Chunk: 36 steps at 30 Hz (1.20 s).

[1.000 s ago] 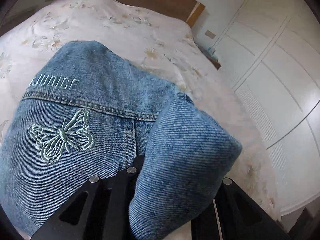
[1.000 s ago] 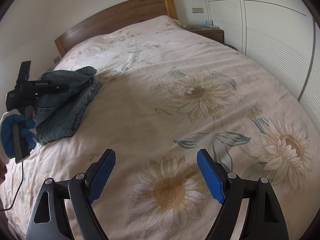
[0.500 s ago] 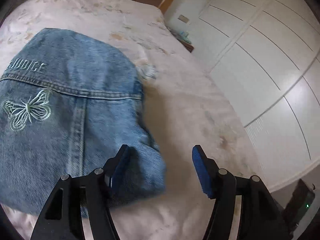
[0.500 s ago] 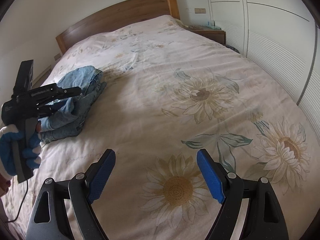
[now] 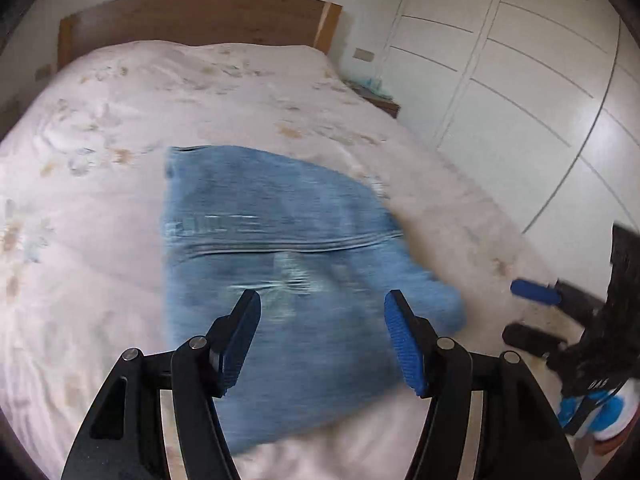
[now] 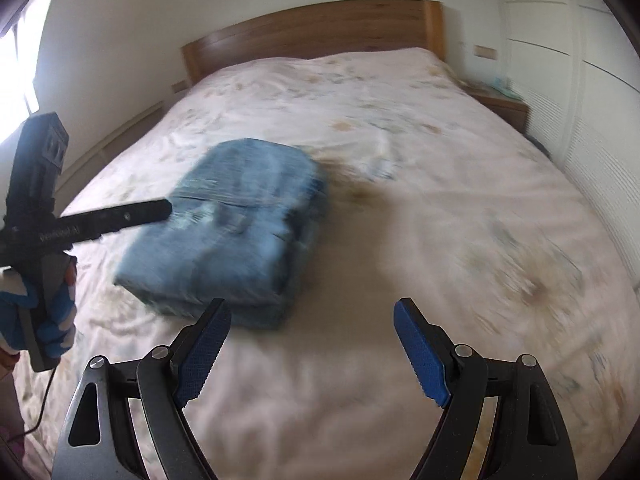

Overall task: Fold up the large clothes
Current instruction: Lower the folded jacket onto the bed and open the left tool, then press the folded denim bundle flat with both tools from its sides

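A blue denim jacket (image 5: 280, 264) lies folded in a compact stack on the floral bedspread (image 5: 100, 184); it also shows in the right wrist view (image 6: 240, 224), blurred by motion. My left gripper (image 5: 322, 340) is open and empty, held just above the jacket's near edge. My right gripper (image 6: 312, 354) is open and empty over bare bedspread, to the right of the jacket. The left gripper also shows in the right wrist view (image 6: 120, 216), at the jacket's left side.
A wooden headboard (image 6: 320, 36) stands at the far end of the bed. White wardrobe doors (image 5: 520, 80) line the right side. A bedside table (image 6: 504, 108) sits by the headboard. The right gripper's blue pad (image 5: 536, 292) shows at the left wrist view's right edge.
My left gripper let go of the denim fold, opened and pulled back from the jacket. The right gripper swung left toward the jacket, still open.
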### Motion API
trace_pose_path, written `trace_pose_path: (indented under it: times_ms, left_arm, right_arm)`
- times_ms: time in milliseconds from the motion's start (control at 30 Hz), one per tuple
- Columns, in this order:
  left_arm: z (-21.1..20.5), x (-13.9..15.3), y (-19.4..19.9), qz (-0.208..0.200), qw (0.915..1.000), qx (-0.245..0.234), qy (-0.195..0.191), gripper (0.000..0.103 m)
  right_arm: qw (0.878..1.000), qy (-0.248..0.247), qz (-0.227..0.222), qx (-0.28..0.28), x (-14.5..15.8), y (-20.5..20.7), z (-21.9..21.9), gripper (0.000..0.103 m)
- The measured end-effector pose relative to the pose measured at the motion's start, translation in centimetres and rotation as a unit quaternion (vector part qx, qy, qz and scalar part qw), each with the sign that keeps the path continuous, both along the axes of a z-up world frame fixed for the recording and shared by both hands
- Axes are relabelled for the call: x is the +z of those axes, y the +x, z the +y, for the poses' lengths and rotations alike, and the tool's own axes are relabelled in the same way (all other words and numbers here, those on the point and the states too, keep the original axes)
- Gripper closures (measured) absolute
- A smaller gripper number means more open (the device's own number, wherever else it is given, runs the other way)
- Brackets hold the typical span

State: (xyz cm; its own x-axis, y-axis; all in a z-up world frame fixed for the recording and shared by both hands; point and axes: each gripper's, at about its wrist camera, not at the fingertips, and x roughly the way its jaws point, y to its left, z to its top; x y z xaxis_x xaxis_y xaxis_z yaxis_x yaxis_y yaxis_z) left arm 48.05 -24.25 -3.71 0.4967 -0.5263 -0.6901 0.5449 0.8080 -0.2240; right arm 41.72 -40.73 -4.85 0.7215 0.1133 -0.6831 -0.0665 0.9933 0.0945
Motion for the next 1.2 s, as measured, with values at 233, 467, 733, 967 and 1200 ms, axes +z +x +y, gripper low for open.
trace_pose_path:
  times_ms: [233, 467, 733, 967, 1200]
  left_arm:
    - [1.3, -4.8, 1.6, -0.008, 0.9982, -0.024, 0.055, 0.045]
    - [-0.2, -8.0, -0.7, 0.000, 0.9962, -0.075, 0.045, 0.045]
    - [1.0, -4.5, 3.9, 0.000, 0.9988, -0.048, 0.007, 0.046]
    - [-0.1, -3.1, 12.9, -0.005, 0.9995, 0.003, 0.032, 0.046]
    - [-2.3, -8.1, 17.3, 0.031, 0.9946, -0.008, 0.099, 0.046]
  right_arm:
    - [0.996, 0.002, 0.044, 0.081, -3.6, 9.9, 7.3, 0.019]
    - [0.994, 0.003, 0.091, 0.062, -8.7, 9.6, 4.1, 0.019]
    - [0.992, -0.037, 0.065, 0.100, -3.9, 10.0, 4.9, 0.020]
    - [0.993, -0.047, 0.048, 0.098, -2.1, 18.3, 5.3, 0.020]
    - [0.990, -0.058, 0.085, 0.096, -5.6, 25.1, 5.3, 0.019]
